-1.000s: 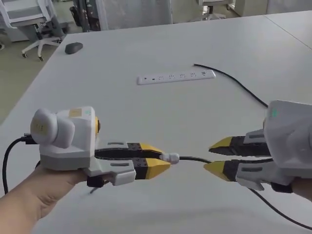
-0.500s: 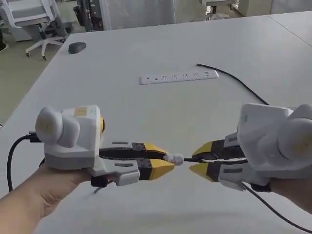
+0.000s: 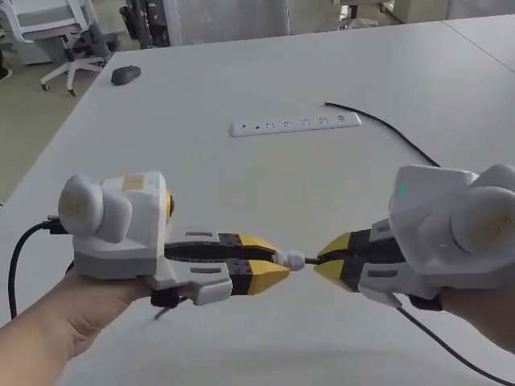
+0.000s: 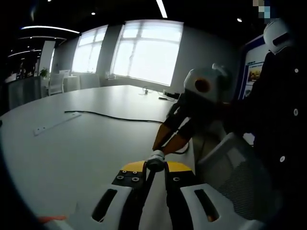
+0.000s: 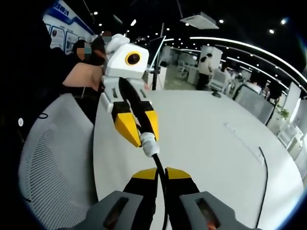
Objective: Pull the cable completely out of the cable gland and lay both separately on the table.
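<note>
1. The cable gland (image 3: 288, 260) hung in the air above the near edge of the table (image 3: 241, 185). The black cable (image 5: 161, 176) was not yet out of it and ran from its end off to the right.
2. The left gripper (image 3: 278, 264) had its jaws closed on the gland, gripping it at their very tips.
3. The right gripper (image 3: 320, 264) met it tip to tip, jaws pinched on the cable just beside the gland. The loose length trailed below that gripper toward the near right corner.
4. I judged the task barely begun. Both grips looked set, but the pull itself remained, as did laying the two pieces down apart.
5. The gland was the only thing holding anything, with the cable threaded through it.
6. A power strip (image 3: 294, 125) lay flat toward the table's middle. A mouse (image 3: 125, 75) sat near the far left corner, both well apart from the work.
</note>
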{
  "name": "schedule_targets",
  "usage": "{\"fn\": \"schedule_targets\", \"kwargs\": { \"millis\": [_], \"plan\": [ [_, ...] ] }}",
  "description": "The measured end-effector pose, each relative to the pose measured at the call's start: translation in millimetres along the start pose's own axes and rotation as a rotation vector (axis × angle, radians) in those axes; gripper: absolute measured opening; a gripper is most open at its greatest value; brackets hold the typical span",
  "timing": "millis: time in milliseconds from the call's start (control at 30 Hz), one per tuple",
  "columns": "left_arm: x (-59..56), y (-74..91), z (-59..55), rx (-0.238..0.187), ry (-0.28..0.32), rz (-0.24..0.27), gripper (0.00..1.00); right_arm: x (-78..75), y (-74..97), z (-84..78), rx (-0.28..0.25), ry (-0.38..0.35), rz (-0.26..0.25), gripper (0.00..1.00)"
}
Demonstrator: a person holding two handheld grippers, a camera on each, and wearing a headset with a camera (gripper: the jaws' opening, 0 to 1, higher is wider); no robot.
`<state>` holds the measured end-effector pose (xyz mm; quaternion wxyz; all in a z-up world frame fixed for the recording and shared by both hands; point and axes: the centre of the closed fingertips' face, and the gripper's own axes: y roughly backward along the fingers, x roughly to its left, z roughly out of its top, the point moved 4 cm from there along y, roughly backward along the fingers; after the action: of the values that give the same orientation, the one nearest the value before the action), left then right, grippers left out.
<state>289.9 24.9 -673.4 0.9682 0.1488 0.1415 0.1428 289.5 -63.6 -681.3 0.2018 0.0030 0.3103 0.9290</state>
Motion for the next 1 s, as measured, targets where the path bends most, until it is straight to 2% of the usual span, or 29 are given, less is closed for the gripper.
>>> {"fn": "schedule_targets", "kwargs": {
  "millis": [167,567,800,1000],
  "plan": [
    [3.2,1.6,-1.4,0.01,-0.004,0.009,0.15,-6.3,3.3,-10.1,0.023,-0.016,-0.028,0.0],
    [3.3,4.3,-2.5,0.012,-0.004,0.015,0.15,-16.7,18.2,-35.1,0.065,-0.117,-0.087,0.0],
    [4.0,6.7,-3.8,0.023,-0.017,0.023,0.15,-25.4,31.2,-52.4,0.097,-0.147,-0.126,0.0],
    [3.0,6.6,-4.0,0.022,-0.018,0.023,0.15,-28.4,37.0,-61.0,0.111,-0.168,-0.145,0.0]
  ]
}}
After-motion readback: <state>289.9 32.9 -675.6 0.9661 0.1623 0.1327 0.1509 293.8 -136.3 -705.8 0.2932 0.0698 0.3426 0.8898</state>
